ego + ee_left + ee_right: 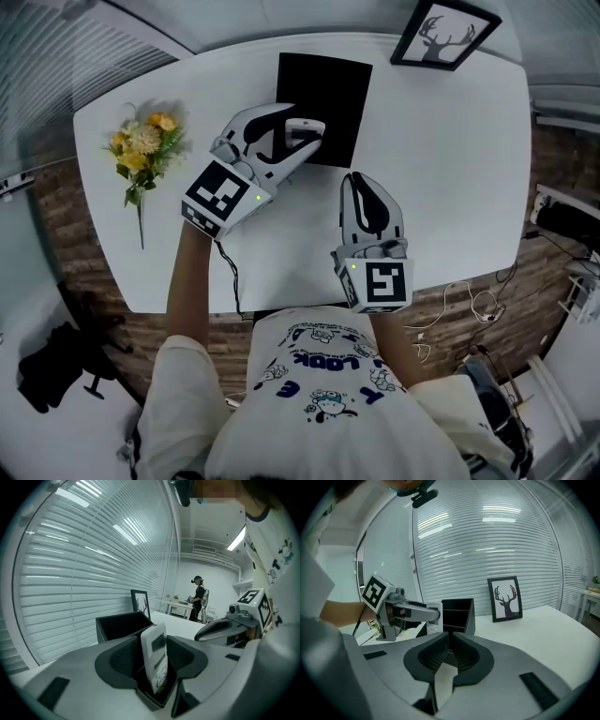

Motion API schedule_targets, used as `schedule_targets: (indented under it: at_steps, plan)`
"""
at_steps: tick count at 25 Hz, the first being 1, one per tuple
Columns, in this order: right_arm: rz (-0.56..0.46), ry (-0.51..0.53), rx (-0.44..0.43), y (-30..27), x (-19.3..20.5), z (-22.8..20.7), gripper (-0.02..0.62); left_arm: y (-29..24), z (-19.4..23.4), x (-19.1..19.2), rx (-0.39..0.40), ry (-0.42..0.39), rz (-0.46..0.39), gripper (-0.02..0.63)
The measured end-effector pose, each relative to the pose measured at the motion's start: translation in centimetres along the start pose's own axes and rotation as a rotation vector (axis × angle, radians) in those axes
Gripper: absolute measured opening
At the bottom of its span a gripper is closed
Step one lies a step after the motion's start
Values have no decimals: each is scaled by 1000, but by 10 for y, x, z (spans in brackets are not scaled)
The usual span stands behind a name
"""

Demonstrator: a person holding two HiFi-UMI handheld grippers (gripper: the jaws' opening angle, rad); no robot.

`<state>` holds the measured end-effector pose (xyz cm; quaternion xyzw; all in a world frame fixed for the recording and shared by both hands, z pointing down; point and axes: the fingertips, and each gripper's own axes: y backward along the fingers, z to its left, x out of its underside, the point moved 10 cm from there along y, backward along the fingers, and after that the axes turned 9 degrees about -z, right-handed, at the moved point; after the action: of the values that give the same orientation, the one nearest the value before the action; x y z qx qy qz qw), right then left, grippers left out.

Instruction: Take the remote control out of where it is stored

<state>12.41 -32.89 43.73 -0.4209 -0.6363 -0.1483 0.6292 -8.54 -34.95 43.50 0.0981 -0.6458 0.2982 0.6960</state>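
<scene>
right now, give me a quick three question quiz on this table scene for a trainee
1. What do the left tongs hold? a) flowers b) remote c) picture frame
2. True or false: the right tongs are shut with nothing between them.
3. Fill in: the black box stands on the white ____.

Key: 1 b; 2 true; 3 table.
</scene>
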Motion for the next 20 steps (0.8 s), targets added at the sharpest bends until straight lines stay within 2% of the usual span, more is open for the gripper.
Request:
schedule_targets:
  at_steps: [8,14,20]
  plan:
    - [23,4,-6,-1,5,0,46,-2,-3,-2,28,-24,20,167]
    - [23,6,1,1,7,-3,46,1,-6,-3,20,-19,29,141]
    - [16,10,10,7,6,-1,46,9,-14,-6,-6,-39,31,78]
